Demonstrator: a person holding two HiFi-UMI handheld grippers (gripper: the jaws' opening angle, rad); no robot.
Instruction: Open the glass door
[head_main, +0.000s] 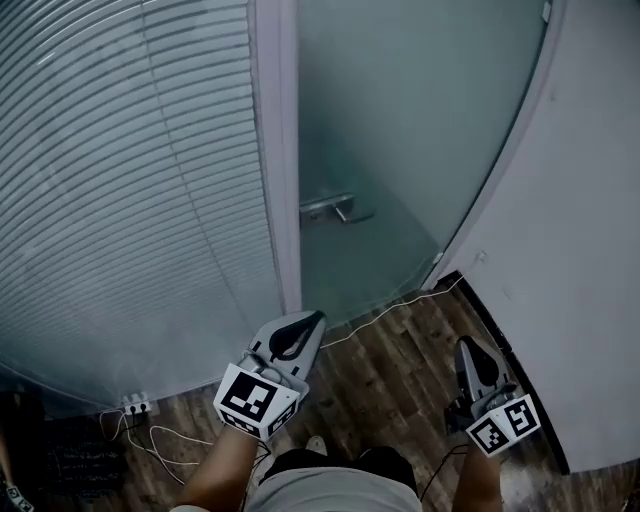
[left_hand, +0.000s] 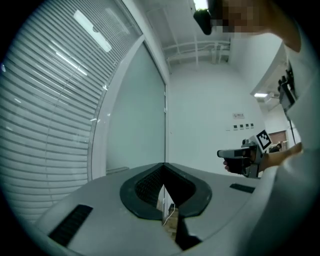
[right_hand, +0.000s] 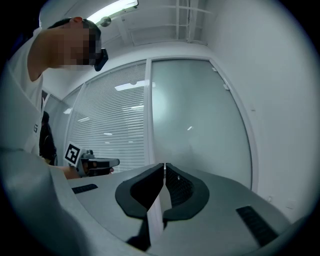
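A frosted glass door (head_main: 400, 150) stands closed ahead of me, with a metal lever handle (head_main: 330, 208) at its left edge beside the grey frame post (head_main: 280, 150). My left gripper (head_main: 308, 322) is held level near the foot of that post, jaws shut with nothing between them. My right gripper (head_main: 468, 348) is further right, near the white wall, also shut and empty. Both are well short of the handle. In the left gripper view the door (left_hand: 135, 125) shows beyond the closed tips (left_hand: 164, 167). The right gripper view shows the door (right_hand: 200, 125) past its closed tips (right_hand: 164, 167).
A glass wall with slatted blinds (head_main: 130, 180) fills the left. A white wall (head_main: 590, 200) closes off the right. On the wooden floor (head_main: 390, 380) a white cable (head_main: 390, 310) runs along the door's foot, and a power strip (head_main: 135, 405) lies at lower left.
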